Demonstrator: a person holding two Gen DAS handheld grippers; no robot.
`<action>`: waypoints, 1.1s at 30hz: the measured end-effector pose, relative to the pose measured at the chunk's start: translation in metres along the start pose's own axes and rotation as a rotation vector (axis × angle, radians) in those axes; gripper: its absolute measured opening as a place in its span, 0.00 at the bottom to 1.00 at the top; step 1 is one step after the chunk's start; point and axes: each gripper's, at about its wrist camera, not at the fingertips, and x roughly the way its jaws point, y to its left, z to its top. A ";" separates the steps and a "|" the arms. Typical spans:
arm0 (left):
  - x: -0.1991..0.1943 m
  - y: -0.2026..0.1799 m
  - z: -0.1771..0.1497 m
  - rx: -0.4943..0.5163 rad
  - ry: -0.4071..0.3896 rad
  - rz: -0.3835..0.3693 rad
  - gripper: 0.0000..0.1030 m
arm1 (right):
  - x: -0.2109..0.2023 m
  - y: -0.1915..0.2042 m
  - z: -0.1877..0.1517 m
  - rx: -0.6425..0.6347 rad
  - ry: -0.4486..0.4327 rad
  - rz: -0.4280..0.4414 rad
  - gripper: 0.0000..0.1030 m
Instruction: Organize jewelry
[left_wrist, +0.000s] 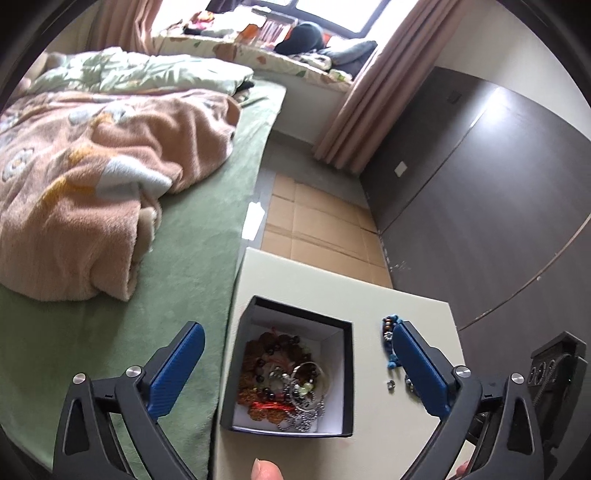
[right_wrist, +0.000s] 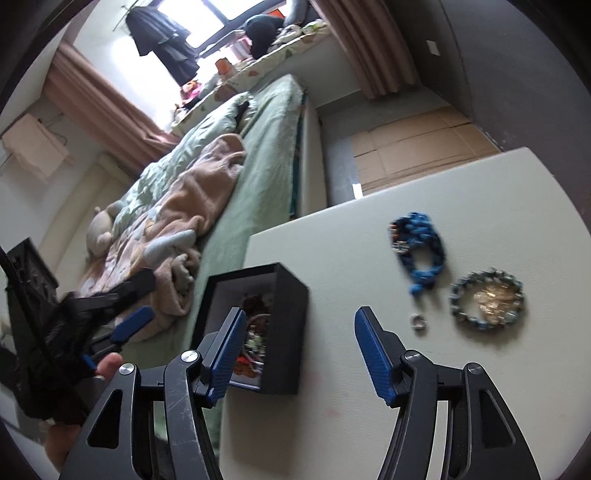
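The left gripper (left_wrist: 297, 363) is hovering over a black jewelry box (left_wrist: 291, 373) with its blue fingers (left_wrist: 177, 369) spread wide and nothing between them. The box is sitting at the near left corner of the pale table (left_wrist: 369, 306), close to the edge beside the bed (left_wrist: 177, 266), and it is holding a tangle of brown bead bracelets, red cord and silver chain (left_wrist: 284, 384).

The right gripper (right_wrist: 299, 354) is hanging above the table just right of the box (right_wrist: 258, 325), its fingers (right_wrist: 373, 354) also wide apart and gripping nothing. Its left finger is overlapping the box's open top in the right wrist view, though whether it is touching the box is hard to judge from this angle.

Loose pieces are lying on the table well to the right of the box: a blue braided bracelet (right_wrist: 419, 247), a grey-blue bead bracelet (right_wrist: 487, 297) just beside it ringing what may be a gold-coloured chain, and a small silver ring (right_wrist: 418, 322) near both. In the left wrist view the blue braided bracelet (left_wrist: 389, 339) is partly hidden behind the right-hand finger, and the ring (left_wrist: 390, 385) is lying just below it.

A peach blanket (left_wrist: 92, 177) is lying crumpled on the bed's green cover, and flattened cardboard (left_wrist: 317, 221) is covering the floor beyond the table.
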 end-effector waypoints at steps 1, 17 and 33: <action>0.000 -0.003 -0.001 0.012 -0.001 -0.002 0.99 | -0.001 -0.003 0.000 0.006 0.002 -0.005 0.60; 0.012 -0.050 -0.020 0.096 0.000 -0.076 0.99 | -0.051 -0.059 0.002 0.098 -0.098 -0.136 1.00; 0.041 -0.095 -0.049 0.178 0.103 -0.052 0.99 | -0.073 -0.116 0.002 0.267 -0.080 -0.196 1.00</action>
